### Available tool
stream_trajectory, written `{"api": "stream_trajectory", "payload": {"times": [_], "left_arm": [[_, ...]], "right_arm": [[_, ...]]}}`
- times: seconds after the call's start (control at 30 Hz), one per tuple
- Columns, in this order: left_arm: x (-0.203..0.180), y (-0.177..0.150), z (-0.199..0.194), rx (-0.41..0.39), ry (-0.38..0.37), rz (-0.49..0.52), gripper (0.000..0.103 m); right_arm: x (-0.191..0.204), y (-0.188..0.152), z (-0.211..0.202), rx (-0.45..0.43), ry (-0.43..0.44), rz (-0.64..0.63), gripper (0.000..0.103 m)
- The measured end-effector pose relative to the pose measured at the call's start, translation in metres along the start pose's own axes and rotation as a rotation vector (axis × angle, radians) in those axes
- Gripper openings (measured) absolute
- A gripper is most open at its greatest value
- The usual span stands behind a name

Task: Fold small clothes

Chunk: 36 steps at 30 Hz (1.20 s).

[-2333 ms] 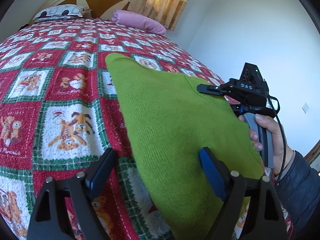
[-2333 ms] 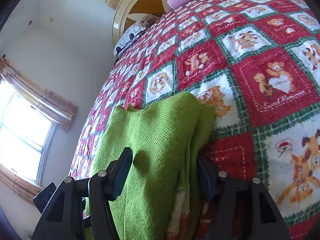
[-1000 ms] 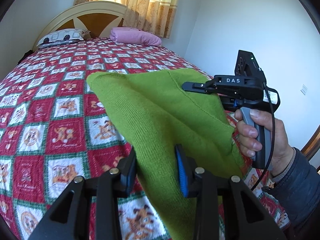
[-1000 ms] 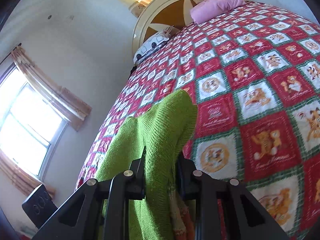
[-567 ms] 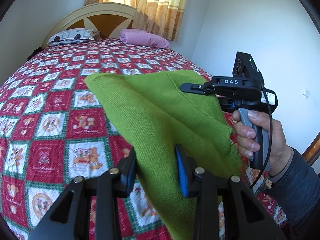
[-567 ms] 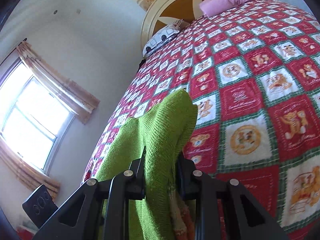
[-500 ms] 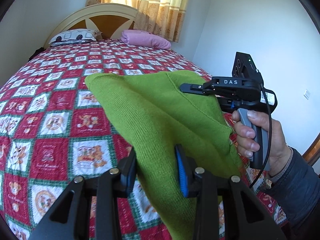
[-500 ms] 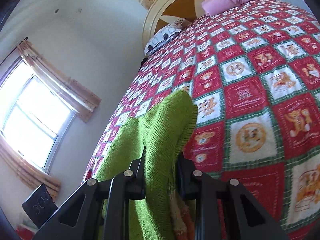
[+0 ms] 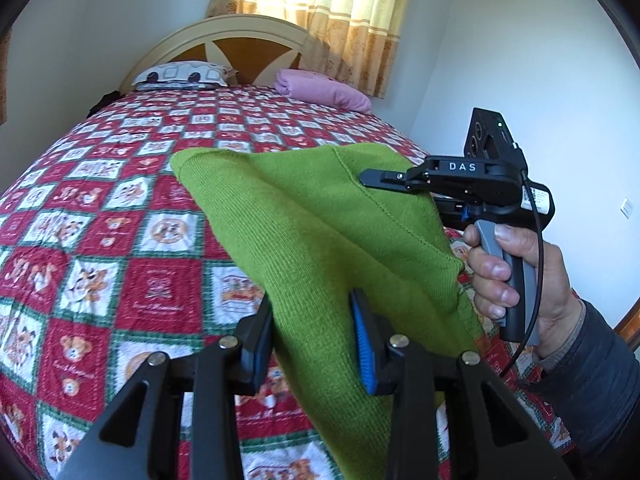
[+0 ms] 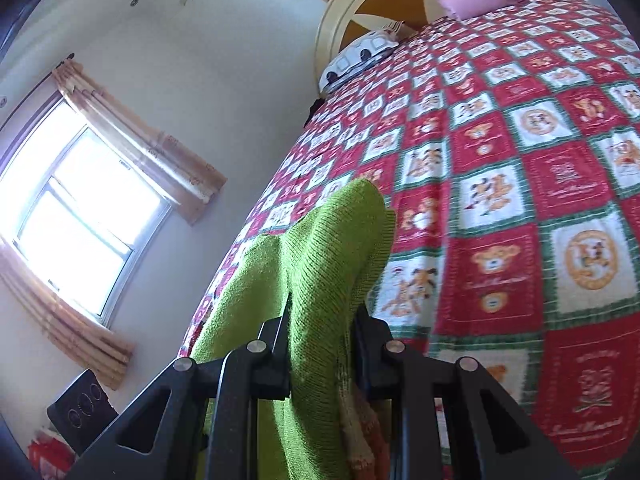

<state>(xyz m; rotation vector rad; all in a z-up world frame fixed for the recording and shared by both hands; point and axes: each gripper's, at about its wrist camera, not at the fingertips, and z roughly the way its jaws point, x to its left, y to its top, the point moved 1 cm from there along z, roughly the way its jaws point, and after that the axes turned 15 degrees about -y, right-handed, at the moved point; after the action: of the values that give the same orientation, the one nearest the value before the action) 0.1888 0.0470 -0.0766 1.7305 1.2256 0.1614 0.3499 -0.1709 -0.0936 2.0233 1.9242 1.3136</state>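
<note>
Now the left claw (image 9: 312,336) is pinching the green sweater (image 9: 320,232) tight near one edge, and the right claw (image 10: 322,344) is squeezing another edge of it. The sweater is hanging in the air between them, above the bed (image 9: 120,208) with its red teddy-bear quilt. A hand (image 9: 520,280) is gripping the right claw's handle. A pink pillow (image 9: 320,90) is lying by the headboard.
</note>
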Motion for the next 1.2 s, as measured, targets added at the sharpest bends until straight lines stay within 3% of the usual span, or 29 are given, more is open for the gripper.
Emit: {"api": "stream_trajectory", "payload": {"times": [0.83,1.2], "left_arm": [[0.061,-0.026,-0.07,-0.085,0.09,-0.101,0.037],[0.086,-0.034,-0.101,-0.111,0.168,-0.129,0.037]], "right_arm": [[0.101,-0.021,0.065,0.094,0.092,-0.11,0.024],[0.154,-0.027,0.096,0.138,0.13,-0.174,0.024]]}}
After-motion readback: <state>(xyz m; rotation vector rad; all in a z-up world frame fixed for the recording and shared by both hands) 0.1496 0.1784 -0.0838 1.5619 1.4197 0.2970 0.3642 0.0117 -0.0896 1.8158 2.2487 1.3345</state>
